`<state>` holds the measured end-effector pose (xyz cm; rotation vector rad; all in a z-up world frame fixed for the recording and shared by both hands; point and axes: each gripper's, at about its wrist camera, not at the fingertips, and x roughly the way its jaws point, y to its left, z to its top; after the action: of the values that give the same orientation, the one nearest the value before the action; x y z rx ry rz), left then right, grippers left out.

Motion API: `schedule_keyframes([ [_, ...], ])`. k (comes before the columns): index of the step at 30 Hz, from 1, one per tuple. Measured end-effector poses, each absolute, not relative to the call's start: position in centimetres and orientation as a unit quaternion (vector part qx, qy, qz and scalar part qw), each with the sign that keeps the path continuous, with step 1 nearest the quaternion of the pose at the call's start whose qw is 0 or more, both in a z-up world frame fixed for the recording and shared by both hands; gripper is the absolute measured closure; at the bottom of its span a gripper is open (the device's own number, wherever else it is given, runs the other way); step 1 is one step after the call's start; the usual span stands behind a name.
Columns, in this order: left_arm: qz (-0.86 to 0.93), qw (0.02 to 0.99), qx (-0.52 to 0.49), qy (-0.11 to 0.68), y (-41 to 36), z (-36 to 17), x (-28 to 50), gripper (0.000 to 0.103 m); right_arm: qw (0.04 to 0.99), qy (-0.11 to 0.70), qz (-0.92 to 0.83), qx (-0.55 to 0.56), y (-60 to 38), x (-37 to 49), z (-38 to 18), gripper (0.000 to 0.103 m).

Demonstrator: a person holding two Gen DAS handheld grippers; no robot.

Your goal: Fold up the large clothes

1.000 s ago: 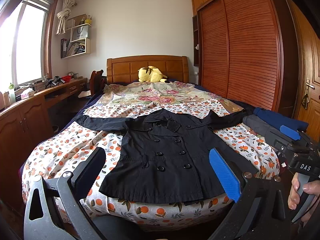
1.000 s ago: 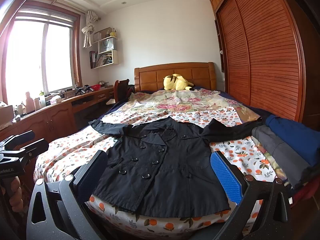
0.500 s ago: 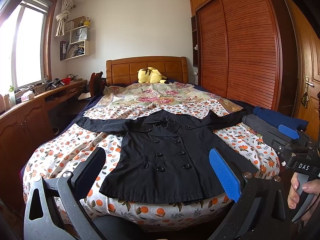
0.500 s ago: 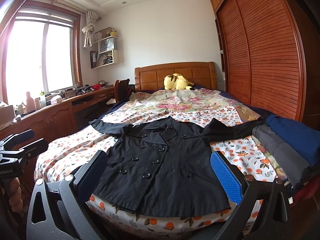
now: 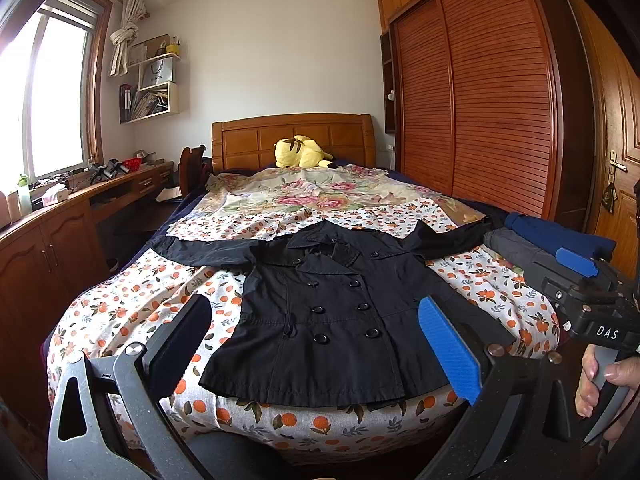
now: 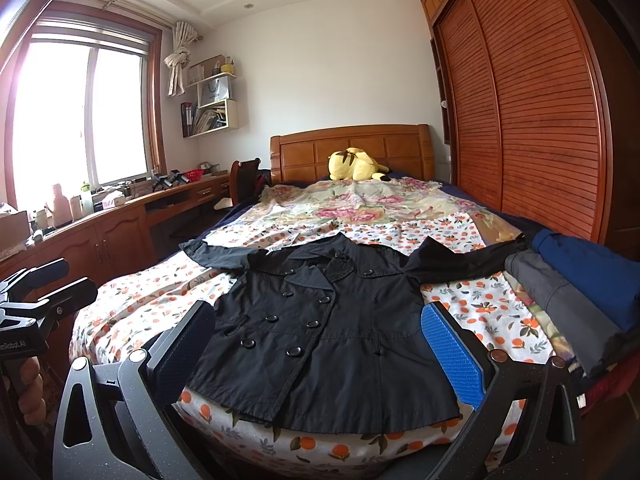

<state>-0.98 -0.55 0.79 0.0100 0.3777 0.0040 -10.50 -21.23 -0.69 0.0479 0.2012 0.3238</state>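
Coat: a black double-breasted coat (image 5: 340,316) (image 6: 332,328) lies front-up and flat on the bed, hem toward the foot end, collar toward the headboard.
Sleeves: both spread out sideways; the right one reaches the folded clothes.
Bed: a bed (image 5: 132,292) (image 6: 132,300) covered with an orange-fruit print sheet, with a flowered cloth nearer the headboard.
Left tool: the left tool (image 5: 316,344) hangs short of the foot of the bed, its fingers spread wide, nothing between them, the coat framed in the gap.
Right tool: the right tool (image 6: 320,352) is held the same way, fingers wide apart and bare, beside the left one; in the left view a hand (image 5: 608,388) grips its handle.
Folded clothes: a grey piece (image 6: 560,304) and a blue piece (image 6: 588,268) lie stacked at the bed's right edge.
Plush toy: a yellow plush toy (image 5: 302,152) rests by the headboard.
Bench: a long wooden bench (image 6: 104,220) under the window carries bottles and small clutter.
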Motion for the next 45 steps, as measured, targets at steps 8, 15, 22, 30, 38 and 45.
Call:
schedule_keyframes([
  [8, 0.001, 0.982, 0.007, 0.187, -0.6, 1.4, -1.0, 0.0, 0.982, 0.099, 0.161, 0.024, -21.2, -10.5, -0.7, 0.0],
  [15, 0.001, 0.982, 0.007, 0.186, -0.7, 1.3, -1.1, 0.0, 0.982, 0.099, 0.161, 0.024, -21.2, -10.6, -0.7, 0.0],
  [22, 0.001, 0.983, 0.008, 0.185, -0.7, 1.3, -1.1, 0.0, 0.982, 0.098, 0.161, 0.026, -21.2, -10.7, -0.6, 0.001],
  [30, 0.002, 0.983, 0.008, 0.185, -0.9, 1.2, -1.1, 0.0, 0.981, 0.1, 0.162, 0.027, -21.3, -10.6, -0.6, 0.001],
  [38, 0.002, 0.982, 0.009, 0.187, -1.1, 1.7, -1.0, 0.0, 0.981, 0.103, 0.162, 0.027, -21.2, -10.5, -0.7, 0.0],
  [45, 0.015, 0.98, 0.008, 0.198, 0.1, -0.2, 0.7, 0.0, 0.981, 0.108, 0.162, 0.018, -20.6, -9.2, -1.5, 0.0],
])
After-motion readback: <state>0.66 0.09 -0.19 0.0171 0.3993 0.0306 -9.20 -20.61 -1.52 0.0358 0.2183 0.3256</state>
